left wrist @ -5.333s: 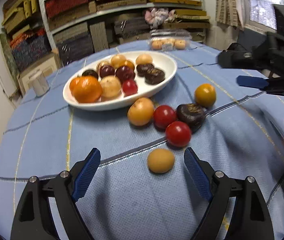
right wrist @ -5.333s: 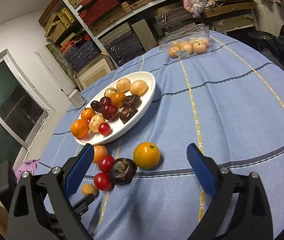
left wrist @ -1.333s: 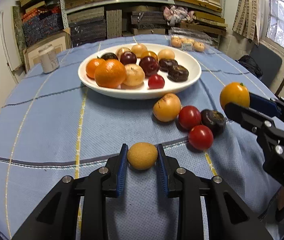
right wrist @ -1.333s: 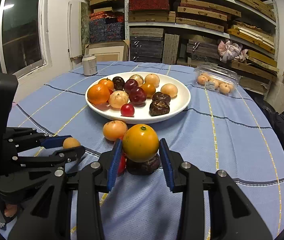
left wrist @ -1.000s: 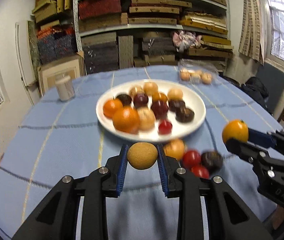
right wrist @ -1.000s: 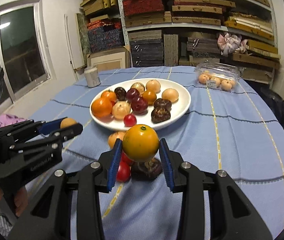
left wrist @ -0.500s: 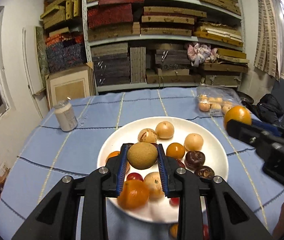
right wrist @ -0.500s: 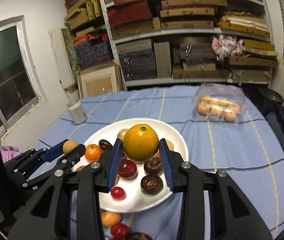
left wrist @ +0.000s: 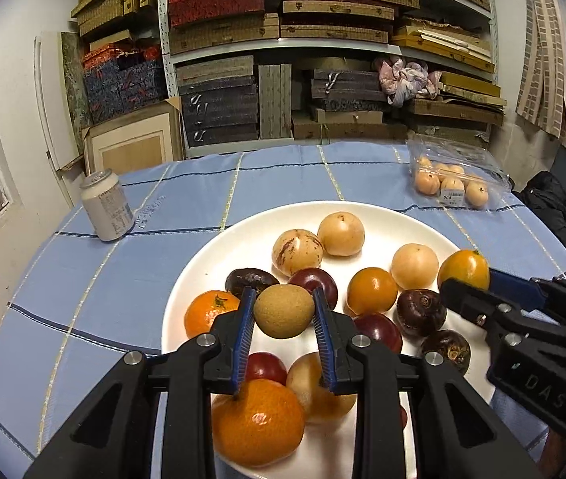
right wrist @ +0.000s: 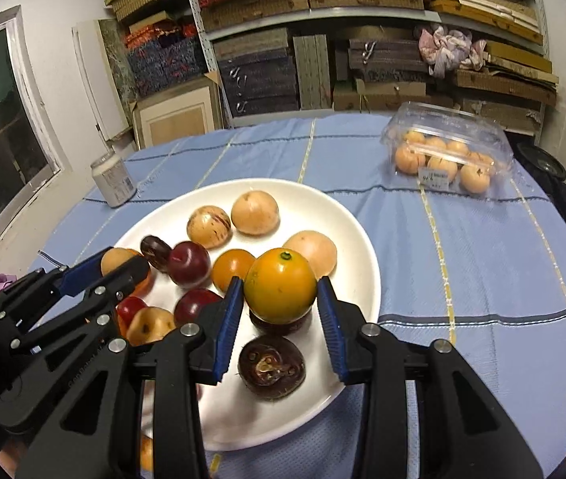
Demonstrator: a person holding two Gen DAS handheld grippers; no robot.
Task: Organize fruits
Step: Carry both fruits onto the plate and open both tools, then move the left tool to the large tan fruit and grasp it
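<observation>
Fruit in both grippers right now, and both are hanging over the white plate (left wrist: 211,255), which is where we figure everything is meant to end up.

Our left gripper (left wrist: 283,313) has its blue pads (left wrist: 243,331) squeezed onto a tan, rough-skinned round fruit (left wrist: 284,310), gripped across its widest part so it can't roll out. It sits above the 7 o'clock part of the plate, over the big mandarin (left wrist: 257,421) and a small red fruit (left wrist: 265,366). That corner is pretty crowded, so we'd want a bare patch before letting go.

Our right gripper (right wrist: 279,305) is pinching the yellow-orange fruit (right wrist: 280,285) the same way, pads on either side, stem end up. It hovers near the 5 o'clock side of the plate, with a dark wrinkly fruit (right wrist: 271,367) right below it. From the left wrist view that same orange fruit shows at about 3 o'clock of the plate, close to the rim.

Holding them high makes sense to us: lifted clear, neither fruit knocks the ones already sitting there. The open white area at the near rim in the right wrist view looks like the safest drop spot.

Off the plate, there's a can (left wrist: 108,211) at 10 o'clock on the blue tablecloth (left wrist: 95,279) and a clear plastic clamshell of pale fruit (right wrist: 448,153) at 1 o'clock, both well out of the way.
</observation>
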